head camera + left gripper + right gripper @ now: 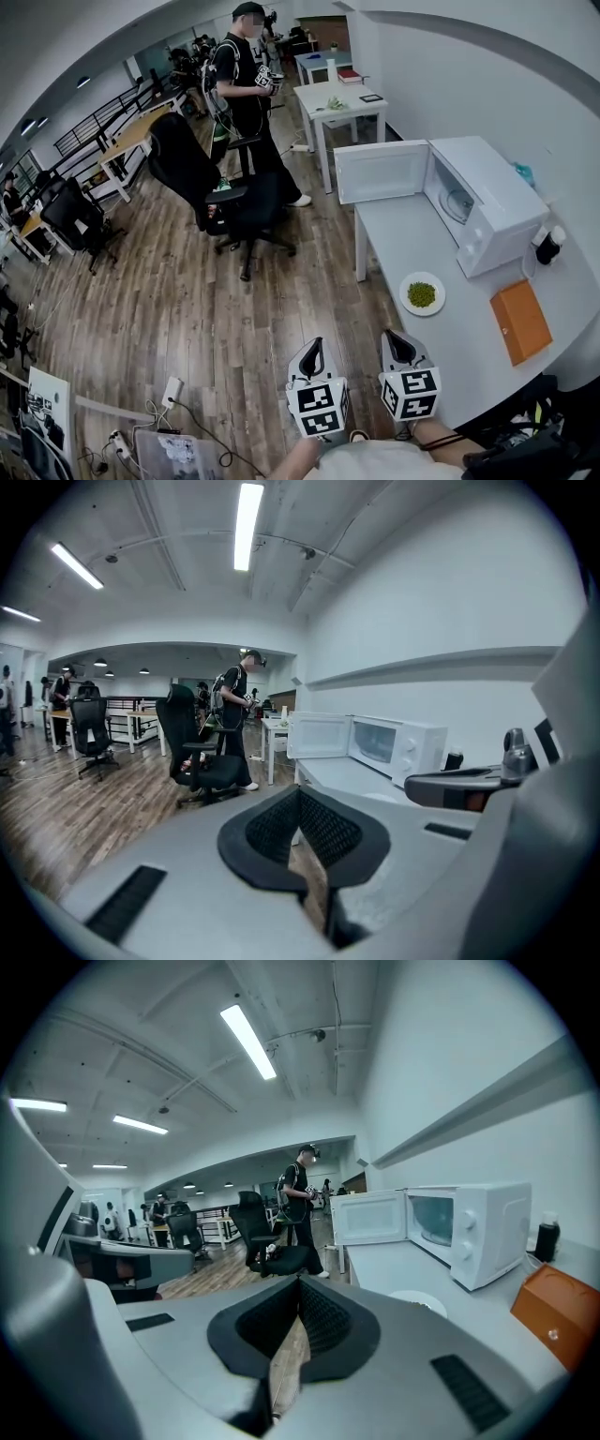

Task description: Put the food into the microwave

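My left hand-held gripper and right hand-held gripper: jaws pressed together, nothing between them. Round white plate of green food sits on the pale grey worktop, near the white microwave, whose door is open.

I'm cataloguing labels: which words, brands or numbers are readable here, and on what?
No text is readable.
White microwave oven: no legible brand or numbers.
Flat orange box: small mark, too tiny to read.
Black-and-white marker cubes: patterns, no letters.
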`<state>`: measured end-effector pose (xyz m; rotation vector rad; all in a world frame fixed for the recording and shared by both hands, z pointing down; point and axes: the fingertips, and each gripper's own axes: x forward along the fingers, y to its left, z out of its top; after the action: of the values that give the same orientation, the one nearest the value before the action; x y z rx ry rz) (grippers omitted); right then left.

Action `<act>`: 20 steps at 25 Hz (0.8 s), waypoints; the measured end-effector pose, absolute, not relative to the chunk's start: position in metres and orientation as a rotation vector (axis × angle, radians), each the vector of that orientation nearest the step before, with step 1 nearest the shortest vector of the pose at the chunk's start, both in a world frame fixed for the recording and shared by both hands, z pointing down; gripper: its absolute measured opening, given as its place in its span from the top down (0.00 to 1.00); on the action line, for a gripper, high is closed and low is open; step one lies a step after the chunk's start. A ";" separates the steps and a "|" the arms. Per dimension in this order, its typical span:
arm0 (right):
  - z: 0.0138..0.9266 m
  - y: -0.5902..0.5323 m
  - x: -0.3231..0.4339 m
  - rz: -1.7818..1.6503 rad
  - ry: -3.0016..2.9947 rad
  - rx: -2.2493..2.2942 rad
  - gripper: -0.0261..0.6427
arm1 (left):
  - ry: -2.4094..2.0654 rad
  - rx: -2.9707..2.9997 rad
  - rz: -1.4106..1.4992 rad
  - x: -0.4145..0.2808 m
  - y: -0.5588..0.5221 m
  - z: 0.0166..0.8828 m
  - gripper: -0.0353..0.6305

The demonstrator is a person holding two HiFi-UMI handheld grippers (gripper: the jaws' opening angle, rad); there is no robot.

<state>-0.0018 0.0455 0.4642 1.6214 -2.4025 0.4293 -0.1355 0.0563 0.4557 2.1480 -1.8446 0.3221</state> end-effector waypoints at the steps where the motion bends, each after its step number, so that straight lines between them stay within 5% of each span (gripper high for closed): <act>1: 0.463 0.037 -0.003 0.430 -2.402 1.635 0.94 | -1.837 2.163 0.321 -0.136 0.047 0.454 0.95; 20: 0.453 -0.084 -0.041 0.413 -2.343 1.719 0.94 | -1.754 2.230 0.316 -0.173 -0.083 0.450 0.95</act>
<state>-0.0414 -0.0837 0.4535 1.7194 -2.3433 0.4128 -0.1734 -0.0831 0.4496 2.2300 -1.7536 0.3165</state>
